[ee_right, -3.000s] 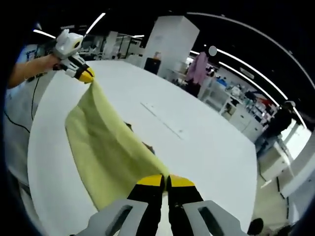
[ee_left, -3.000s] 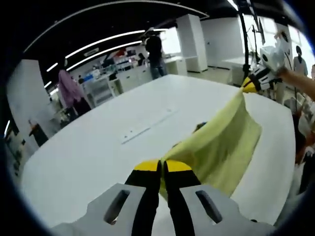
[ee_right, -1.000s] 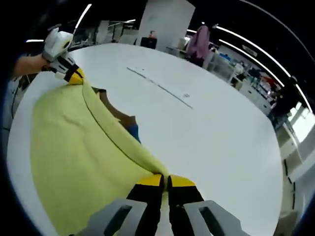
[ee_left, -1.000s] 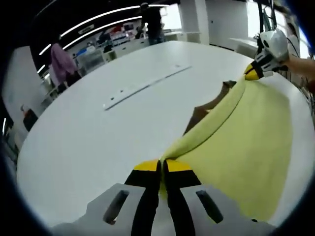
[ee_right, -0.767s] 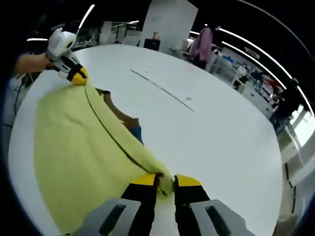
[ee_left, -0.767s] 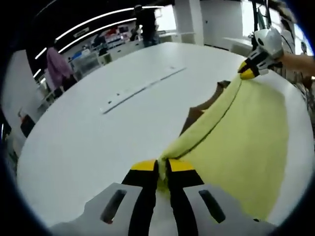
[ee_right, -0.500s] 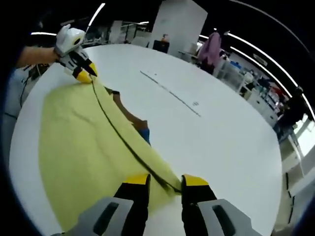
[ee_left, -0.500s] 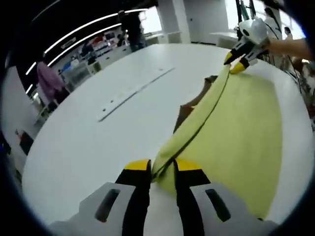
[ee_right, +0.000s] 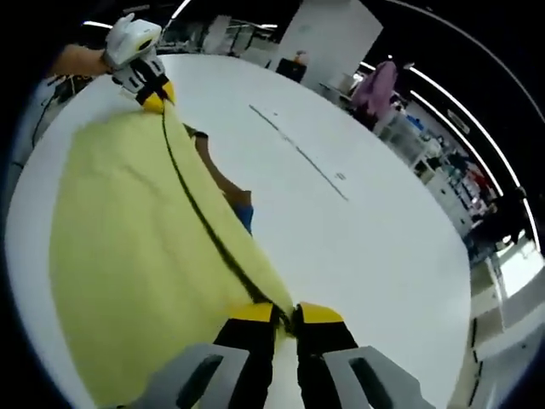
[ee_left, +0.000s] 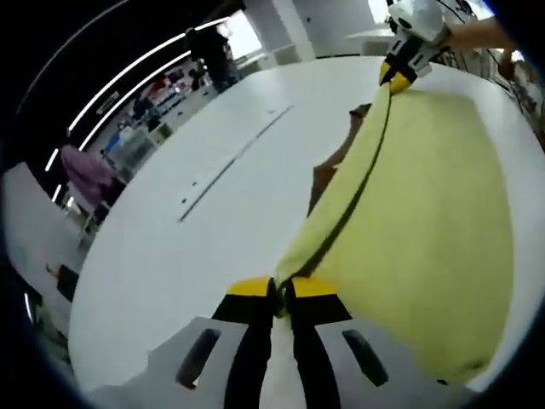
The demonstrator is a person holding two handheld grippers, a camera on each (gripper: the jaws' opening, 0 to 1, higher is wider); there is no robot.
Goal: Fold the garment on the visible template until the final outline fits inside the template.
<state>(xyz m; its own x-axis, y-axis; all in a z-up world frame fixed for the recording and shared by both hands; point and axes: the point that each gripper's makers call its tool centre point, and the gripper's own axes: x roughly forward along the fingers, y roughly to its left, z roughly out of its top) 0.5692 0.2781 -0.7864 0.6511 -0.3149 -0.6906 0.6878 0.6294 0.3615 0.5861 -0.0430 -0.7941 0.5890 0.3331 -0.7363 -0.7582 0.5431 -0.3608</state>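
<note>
Wide white tabletop [ee_left: 170, 256]. A brown template [ee_right: 223, 183] lies largely hidden under the yellow garment [ee_left: 426, 221], which is spread flat, its doubled edge taut between the two grippers. Left gripper [ee_left: 278, 290] and right gripper [ee_right: 283, 313] are each clamped on an end of that edge.

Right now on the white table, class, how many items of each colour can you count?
Yellow-green fabric garment: 1
Brown flat template, partly covered: 1
Blue item, barely peeking out: 1
Total: 3
</note>
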